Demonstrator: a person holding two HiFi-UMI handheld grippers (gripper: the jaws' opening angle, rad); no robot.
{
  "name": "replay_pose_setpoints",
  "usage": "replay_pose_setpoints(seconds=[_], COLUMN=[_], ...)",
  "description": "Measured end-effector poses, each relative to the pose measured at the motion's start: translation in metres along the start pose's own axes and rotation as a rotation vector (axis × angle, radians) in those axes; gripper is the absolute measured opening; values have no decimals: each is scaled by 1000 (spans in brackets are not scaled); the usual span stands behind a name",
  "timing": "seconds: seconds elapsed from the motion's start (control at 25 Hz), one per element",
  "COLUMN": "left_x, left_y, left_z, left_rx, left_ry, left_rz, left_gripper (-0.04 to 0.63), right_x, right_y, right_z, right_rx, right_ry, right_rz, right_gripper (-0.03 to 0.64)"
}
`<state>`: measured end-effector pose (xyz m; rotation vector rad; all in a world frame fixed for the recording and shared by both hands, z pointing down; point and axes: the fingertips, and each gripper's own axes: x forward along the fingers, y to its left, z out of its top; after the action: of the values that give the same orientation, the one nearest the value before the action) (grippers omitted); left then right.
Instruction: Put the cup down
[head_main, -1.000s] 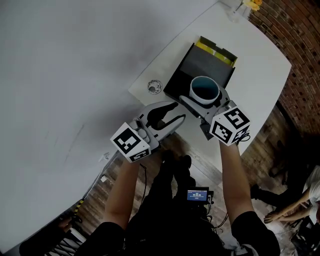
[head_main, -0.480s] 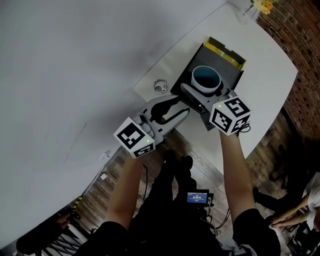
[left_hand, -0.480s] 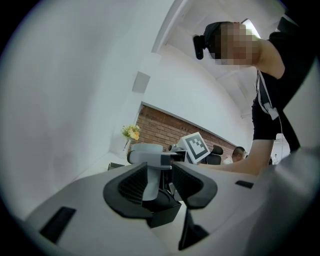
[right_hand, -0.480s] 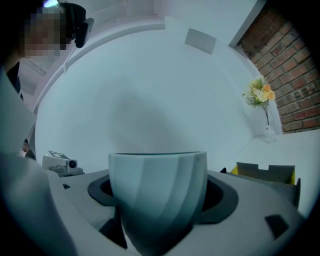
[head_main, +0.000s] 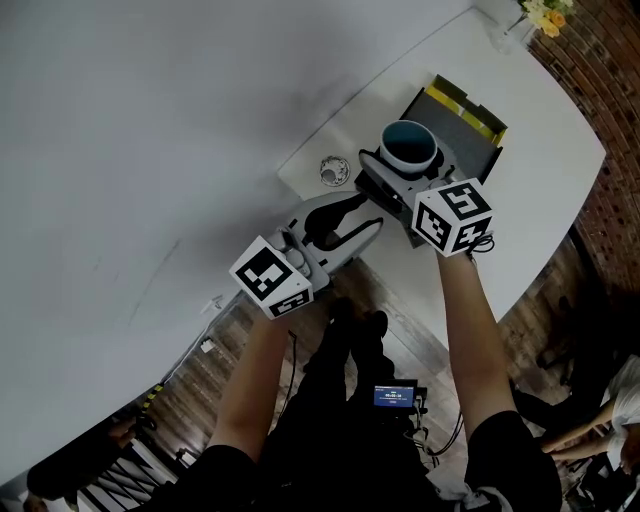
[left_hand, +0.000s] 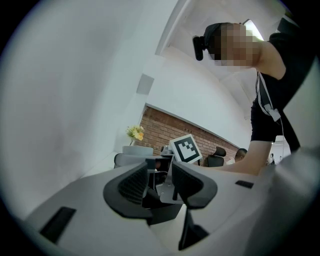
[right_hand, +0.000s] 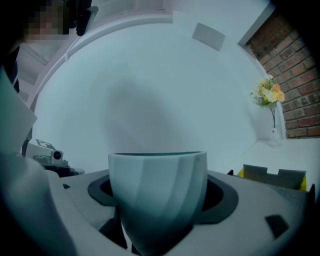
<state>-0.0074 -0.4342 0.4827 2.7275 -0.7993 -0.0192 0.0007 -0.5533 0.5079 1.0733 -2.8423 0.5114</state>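
Note:
The cup, white outside and teal inside, hangs upright over the left edge of a dark box on the white table. My right gripper is shut on the cup's sides. In the right gripper view the cup fills the space between the jaws of the right gripper. My left gripper is held low at the table's near edge, open, with nothing between its pads. Its view looks toward the right gripper's marker cube.
A small round patterned object lies on the table just left of the box. The box has a yellow far edge. A vase of flowers stands at the table's far corner by the brick wall. Wooden floor lies below.
My right gripper has carried the cup from over the middle of the box to over its left edge, nearer the small round object. The left gripper has hardly moved.

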Motion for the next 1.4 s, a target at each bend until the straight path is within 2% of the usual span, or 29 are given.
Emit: replay_pose_setpoints(seconds=[0.48,1.08,1.4], left_x=[-12,-12,-17], left_y=[3,-4,-5], left_z=[-6,-4,-2], left_rx=[-23,-19,-17], left_ry=[-4,-6,-10], left_rz=[20,-1,6], left_gripper=[158,158,158], right_x=[6,-10,-10], right_y=[11,23,23], right_z=[-8,-24,-24], right_rx=[-137,-302,-333], right_ry=[25,85,75], right_rz=[11,15,0], right_gripper=[411,411,411])
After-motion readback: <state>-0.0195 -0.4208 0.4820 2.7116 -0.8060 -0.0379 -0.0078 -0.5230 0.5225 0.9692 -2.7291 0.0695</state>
